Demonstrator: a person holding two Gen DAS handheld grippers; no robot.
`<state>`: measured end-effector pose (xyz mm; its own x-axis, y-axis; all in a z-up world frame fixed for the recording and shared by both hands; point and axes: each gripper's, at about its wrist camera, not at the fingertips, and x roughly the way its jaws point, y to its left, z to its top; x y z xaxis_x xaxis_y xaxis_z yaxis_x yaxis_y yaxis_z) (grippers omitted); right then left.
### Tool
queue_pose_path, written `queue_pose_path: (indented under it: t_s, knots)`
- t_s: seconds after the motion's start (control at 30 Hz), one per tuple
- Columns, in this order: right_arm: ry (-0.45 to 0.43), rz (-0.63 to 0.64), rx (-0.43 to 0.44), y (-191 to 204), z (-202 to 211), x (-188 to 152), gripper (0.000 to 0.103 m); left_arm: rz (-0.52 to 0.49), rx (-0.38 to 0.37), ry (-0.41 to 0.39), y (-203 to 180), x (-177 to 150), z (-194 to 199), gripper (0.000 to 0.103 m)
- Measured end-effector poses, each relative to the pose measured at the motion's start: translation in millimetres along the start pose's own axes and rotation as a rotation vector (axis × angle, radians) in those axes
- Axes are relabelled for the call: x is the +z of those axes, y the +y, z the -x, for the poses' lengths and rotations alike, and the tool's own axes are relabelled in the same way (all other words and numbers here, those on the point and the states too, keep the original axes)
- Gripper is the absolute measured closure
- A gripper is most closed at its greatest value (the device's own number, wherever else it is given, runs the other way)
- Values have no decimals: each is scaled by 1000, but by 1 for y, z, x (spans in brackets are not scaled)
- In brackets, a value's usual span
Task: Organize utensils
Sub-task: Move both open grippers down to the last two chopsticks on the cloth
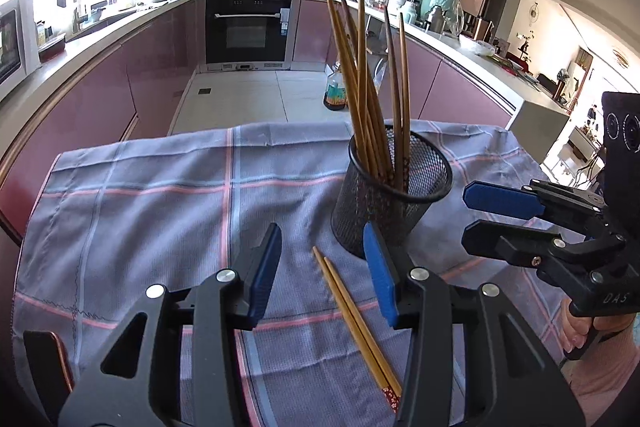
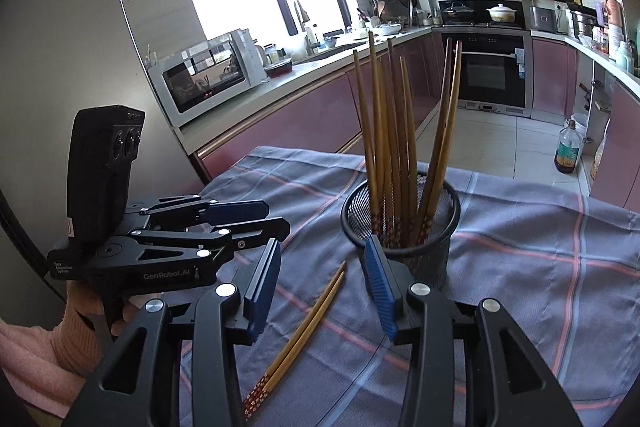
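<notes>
A black mesh cup (image 1: 390,195) stands on the checked cloth and holds several wooden chopsticks (image 1: 370,87) upright. It also shows in the right wrist view (image 2: 404,223) with its chopsticks (image 2: 396,131). A loose pair of chopsticks (image 1: 356,323) lies flat on the cloth in front of the cup, also in the right wrist view (image 2: 300,335). My left gripper (image 1: 322,247) is open and empty above the pair's tips. My right gripper (image 2: 320,259) is open and empty, to the right of the cup, and shows in the left wrist view (image 1: 466,217). The left gripper shows in the right wrist view (image 2: 276,215).
The grey-blue checked cloth (image 1: 160,211) covers the table. Kitchen counters run along both sides, with a microwave (image 2: 204,75) at the left and an oven (image 1: 250,27) at the far end. A bottle (image 1: 335,91) stands on the floor beyond the table.
</notes>
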<state>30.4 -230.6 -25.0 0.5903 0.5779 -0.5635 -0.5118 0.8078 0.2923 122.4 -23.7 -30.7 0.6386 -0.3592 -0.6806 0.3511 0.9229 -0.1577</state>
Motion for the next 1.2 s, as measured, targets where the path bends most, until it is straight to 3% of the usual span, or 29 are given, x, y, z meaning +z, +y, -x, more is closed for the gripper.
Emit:
queue_pose_path:
  t_s: [0.53,1.2]
  knots:
    - [194,-18,-13,15,-48,-55,61,48,46,96,18,-48,-21,59]
    - [230,37,-88,31,-68,-69,63,64,35,118,17,-63,-27,55]
